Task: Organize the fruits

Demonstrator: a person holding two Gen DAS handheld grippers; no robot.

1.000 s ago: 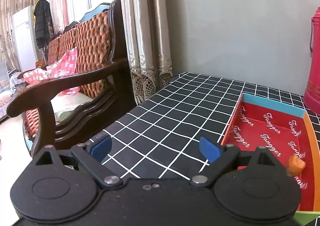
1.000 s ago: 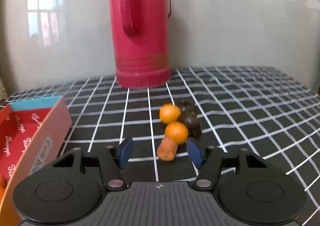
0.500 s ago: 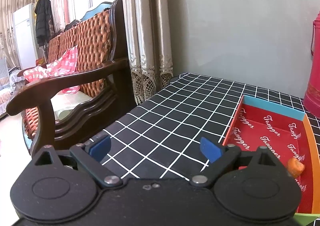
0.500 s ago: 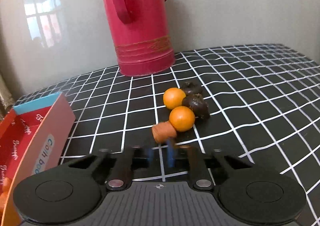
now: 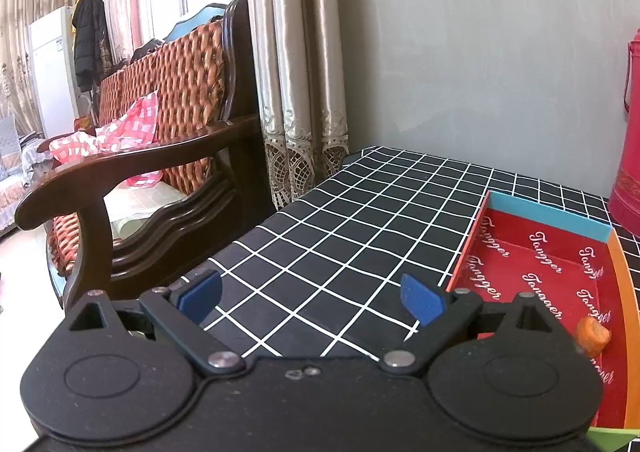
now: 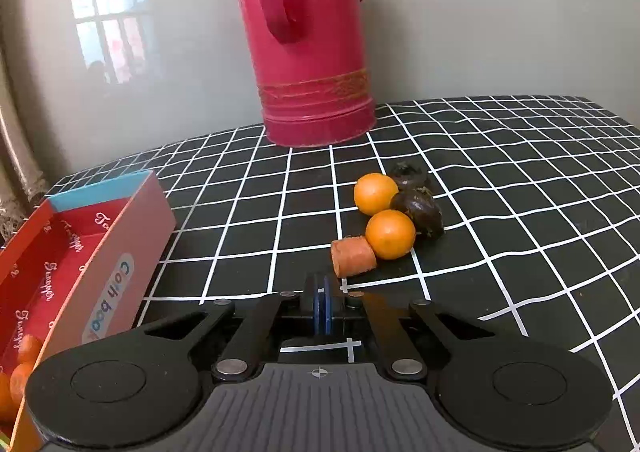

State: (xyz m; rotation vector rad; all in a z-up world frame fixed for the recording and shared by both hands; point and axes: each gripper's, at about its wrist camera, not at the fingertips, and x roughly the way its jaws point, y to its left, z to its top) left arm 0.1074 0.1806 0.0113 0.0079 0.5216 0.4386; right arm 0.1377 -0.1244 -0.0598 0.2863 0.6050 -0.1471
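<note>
The right gripper (image 6: 322,310) is clamped flat now, blue pads pressed face to face with nothing between them — a second ago they stood wide with the carrot chunk (image 6: 353,255) sitting in the gap. The chunk has slipped out: it lies on the checked cloth (image 6: 520,212) just ahead of the closed tips, apart from them, a touch to their right. It butts against the near orange (image 6: 390,234). Behind that come a dark fruit (image 6: 420,212), the far orange (image 6: 375,193) and a second dark fruit (image 6: 407,175), all bunched together. Farther back stands the red flask (image 6: 304,40) by the wall. The red box (image 6: 132,252) sits to the left, with orange pieces (image 6: 24,368) in its near corner.

Over on the other side, nothing has changed: the left gripper (image 5: 312,298) hovers over the cloth with its jaws spread wide and empty. The box lies to its right, one orange piece (image 5: 593,335) resting at its orange rim. A wooden sofa (image 5: 160,156) and curtains (image 5: 296,72) stand beyond the table edge.
</note>
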